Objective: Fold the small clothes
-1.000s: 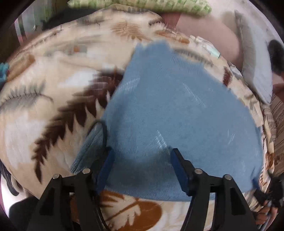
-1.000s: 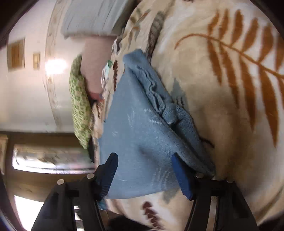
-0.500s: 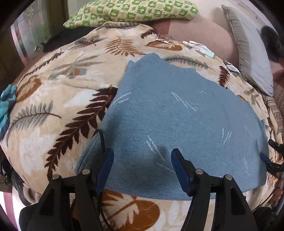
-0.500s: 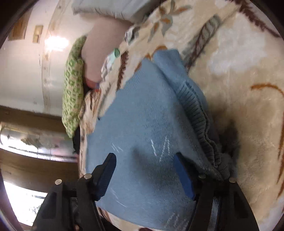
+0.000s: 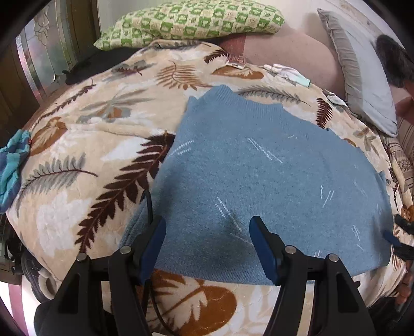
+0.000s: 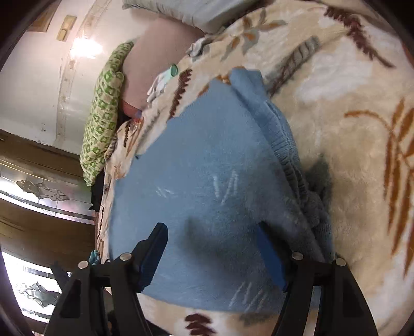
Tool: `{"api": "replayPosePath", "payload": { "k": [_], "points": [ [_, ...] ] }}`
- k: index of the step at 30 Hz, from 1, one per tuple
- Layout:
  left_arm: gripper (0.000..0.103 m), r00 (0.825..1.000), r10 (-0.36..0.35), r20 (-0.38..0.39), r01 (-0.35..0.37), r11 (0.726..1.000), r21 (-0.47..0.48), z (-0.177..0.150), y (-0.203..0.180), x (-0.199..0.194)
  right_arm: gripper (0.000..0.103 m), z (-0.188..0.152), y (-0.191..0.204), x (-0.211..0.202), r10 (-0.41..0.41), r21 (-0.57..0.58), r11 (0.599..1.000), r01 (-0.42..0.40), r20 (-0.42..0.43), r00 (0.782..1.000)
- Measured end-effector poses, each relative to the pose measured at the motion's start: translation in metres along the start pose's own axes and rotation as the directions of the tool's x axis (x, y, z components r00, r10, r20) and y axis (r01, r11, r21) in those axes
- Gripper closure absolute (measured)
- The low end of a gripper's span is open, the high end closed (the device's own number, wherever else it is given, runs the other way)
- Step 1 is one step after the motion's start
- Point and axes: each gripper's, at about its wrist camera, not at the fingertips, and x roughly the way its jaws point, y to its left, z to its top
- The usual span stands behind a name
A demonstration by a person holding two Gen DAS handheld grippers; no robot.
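Left claw (image 5: 207, 240) wide open, holding nothing, just above near edge of blue sweater (image 5: 271, 181). Right claw (image 6: 212, 248) likewise open, empty, over sweater's ribbed side. Sweater spread flat on leaf-print blanket (image 5: 90, 155); green checked pillow (image 5: 191, 23) beyond.

Left wrist: looking forward, close over blue sweater (image 5: 258, 186) toward pillows | right wrist: rolled sideways, nearer | sharing sweater (image 6: 207, 186), leaf-print blanket (image 5: 85, 165), green pillow (image 5: 191, 23).

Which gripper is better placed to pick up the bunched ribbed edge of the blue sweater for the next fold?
Probably right. The right gripper is open beside the bunched ribbed edge of the blue sweater; the left gripper faces flat fabric.
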Motion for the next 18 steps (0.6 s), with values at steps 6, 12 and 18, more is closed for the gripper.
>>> {"api": "replayPosePath", "payload": {
  "k": [6, 12, 18],
  "points": [
    [0.035, 1.000, -0.006, 0.019, 0.006, 1.000, -0.015, -0.005, 0.000, -0.009, 0.027, -0.027, 0.025, -0.025, 0.072, -0.149, 0.987, -0.066, 0.034, 0.997],
    [0.030, 0.999, 0.023, -0.037, -0.022, 0.999, 0.026, -0.015, -0.002, 0.010, 0.029, -0.033, -0.021, -0.018, 0.081, 0.043, 0.996, -0.082, 0.009, 0.997],
    [0.030, 0.994, -0.073, 0.079, 0.070, 0.997, 0.034, 0.001, -0.037, -0.031, 0.028, -0.053, -0.044, -0.077, 0.127, 0.148, 0.979, -0.142, 0.105, 0.986]
  ]
}}
